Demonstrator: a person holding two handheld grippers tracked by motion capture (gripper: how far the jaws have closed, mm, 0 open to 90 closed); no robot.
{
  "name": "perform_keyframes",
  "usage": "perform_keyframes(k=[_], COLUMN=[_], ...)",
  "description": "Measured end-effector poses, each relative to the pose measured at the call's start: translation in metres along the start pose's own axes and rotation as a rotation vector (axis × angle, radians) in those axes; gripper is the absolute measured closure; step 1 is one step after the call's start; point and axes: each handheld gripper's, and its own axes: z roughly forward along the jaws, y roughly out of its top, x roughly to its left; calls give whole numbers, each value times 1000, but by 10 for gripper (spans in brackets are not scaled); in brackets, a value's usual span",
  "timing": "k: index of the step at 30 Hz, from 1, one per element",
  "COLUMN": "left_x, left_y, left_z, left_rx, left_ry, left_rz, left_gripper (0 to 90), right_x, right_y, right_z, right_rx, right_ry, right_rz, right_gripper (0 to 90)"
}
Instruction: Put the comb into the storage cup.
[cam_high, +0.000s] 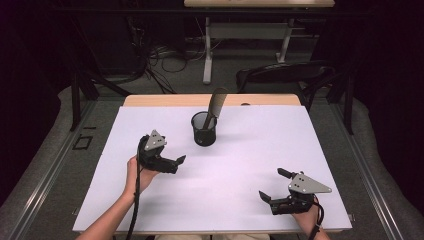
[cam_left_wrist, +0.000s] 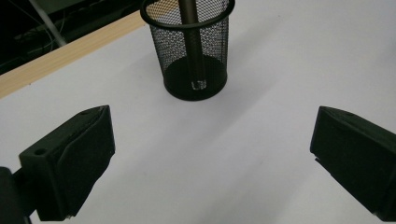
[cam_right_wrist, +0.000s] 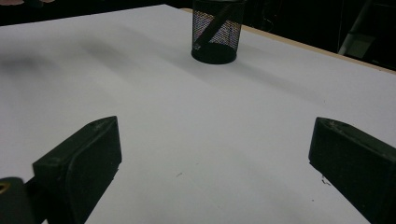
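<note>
A black mesh cup (cam_high: 204, 131) stands upright at the middle of the far half of the white table top (cam_high: 240, 165). A long dark flat tool (cam_high: 216, 102), perhaps a comb, leans in it and sticks out above the rim. My left gripper (cam_high: 172, 156) is held by a hand just left and nearer of the cup, open and empty. In the left gripper view the cup (cam_left_wrist: 192, 56) sits straight ahead beyond the gripper (cam_left_wrist: 212, 122). My right gripper (cam_high: 273, 184) rests near the front right, open and empty. The right gripper view shows the cup (cam_right_wrist: 215, 35) far ahead of the gripper (cam_right_wrist: 215, 128).
A wooden strip (cam_high: 165, 100) runs along the table's far edge. Beyond it stand a dark chair (cam_high: 285, 75), desk legs and loose cables on the floor. White surface stretches between the two grippers and on both sides of the cup.
</note>
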Motion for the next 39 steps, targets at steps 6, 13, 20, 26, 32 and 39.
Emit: perform_keyframes(k=[6, 13, 20, 26, 32, 39], left_x=[-2, -7, -12, -14, -17, -21], left_y=[-8, -19, -30, -41, -49, -59], left_z=[-9, -19, -27, -32, -38, -43], left_rx=[7, 18, 30, 33, 34, 26], left_ry=[1, 1, -5, 1, 1, 10], left_rz=[7, 11, 12, -1, -7, -9], left_gripper=[0, 0, 0, 0, 0, 0], right_x=[0, 0, 0, 0, 0, 0], right_y=[0, 0, 0, 0, 0, 0], right_z=[0, 1, 1, 1, 1, 1], right_rx=[1, 2, 3, 6, 6, 4], right_ry=[0, 0, -1, 1, 1, 0], right_rz=[1, 4, 0, 0, 3, 0], right_gripper=[20, 20, 20, 20, 20, 20])
